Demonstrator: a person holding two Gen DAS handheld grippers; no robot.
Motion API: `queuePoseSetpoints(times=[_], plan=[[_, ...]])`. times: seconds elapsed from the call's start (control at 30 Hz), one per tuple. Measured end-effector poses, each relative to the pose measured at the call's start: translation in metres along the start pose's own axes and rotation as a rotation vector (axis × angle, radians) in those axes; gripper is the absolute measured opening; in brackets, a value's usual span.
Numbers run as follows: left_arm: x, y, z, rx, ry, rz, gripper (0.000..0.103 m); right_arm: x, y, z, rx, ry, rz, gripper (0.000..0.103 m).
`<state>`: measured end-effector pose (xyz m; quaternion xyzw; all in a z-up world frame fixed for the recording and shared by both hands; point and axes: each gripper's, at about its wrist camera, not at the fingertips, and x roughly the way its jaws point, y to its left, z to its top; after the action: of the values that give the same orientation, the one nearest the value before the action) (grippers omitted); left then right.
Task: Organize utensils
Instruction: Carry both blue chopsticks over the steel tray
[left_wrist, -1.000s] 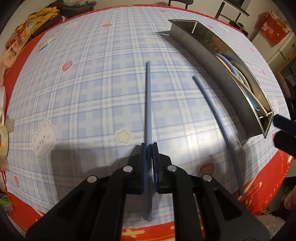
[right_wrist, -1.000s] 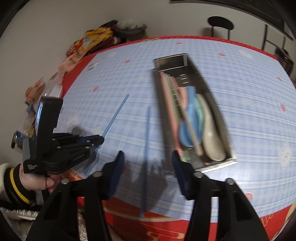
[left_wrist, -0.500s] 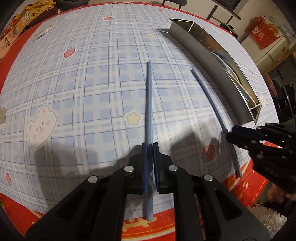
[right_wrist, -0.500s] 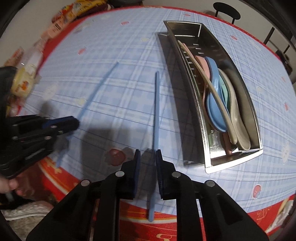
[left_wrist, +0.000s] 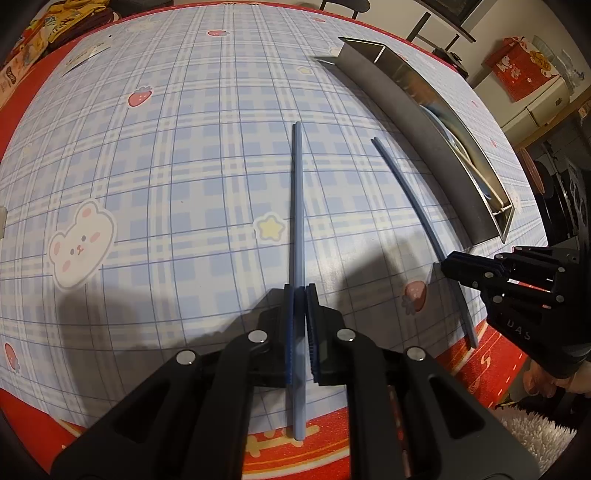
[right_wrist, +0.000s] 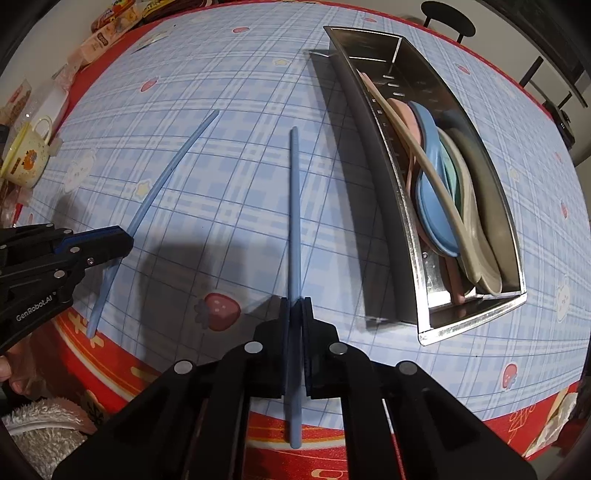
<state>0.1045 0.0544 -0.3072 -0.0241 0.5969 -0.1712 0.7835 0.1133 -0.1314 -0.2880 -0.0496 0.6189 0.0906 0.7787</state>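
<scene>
Two blue chopsticks lie on the checked tablecloth near the front edge. My left gripper (left_wrist: 299, 288) is shut on the left chopstick (left_wrist: 297, 206); it also shows in the right wrist view (right_wrist: 122, 242) on that chopstick (right_wrist: 166, 177). My right gripper (right_wrist: 294, 301) is shut on the right chopstick (right_wrist: 294, 206); in the left wrist view it (left_wrist: 448, 263) grips that chopstick (left_wrist: 410, 192). A steel tray (right_wrist: 373, 206) to the right holds several spoons (right_wrist: 436, 206) and chopsticks; it also shows in the left wrist view (left_wrist: 417, 122).
A yellow mug (right_wrist: 27, 155) and snack packets (right_wrist: 107, 33) stand at the table's left side. Chairs (right_wrist: 447, 20) and a red box (left_wrist: 521, 70) are beyond the far edge. A shaggy rug (right_wrist: 40, 432) lies below the front edge.
My right gripper came down over the right chopstick and closed on it. My left gripper stayed shut on its chopstick and shifted slightly.
</scene>
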Motion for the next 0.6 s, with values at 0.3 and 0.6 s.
queuePoseSetpoints(times=[0.3, 0.6], plan=[[0.005, -0.007, 0.009, -0.004, 0.01, 0.027, 0.013, -0.019, -0.01, -0.004, 0.019, -0.059, 0.076, 0.006], [0.009, -0.015, 0.014, -0.011, 0.018, 0.067, 0.013, -0.041, -0.028, -0.007, 0.015, -0.123, 0.109, 0.006]])
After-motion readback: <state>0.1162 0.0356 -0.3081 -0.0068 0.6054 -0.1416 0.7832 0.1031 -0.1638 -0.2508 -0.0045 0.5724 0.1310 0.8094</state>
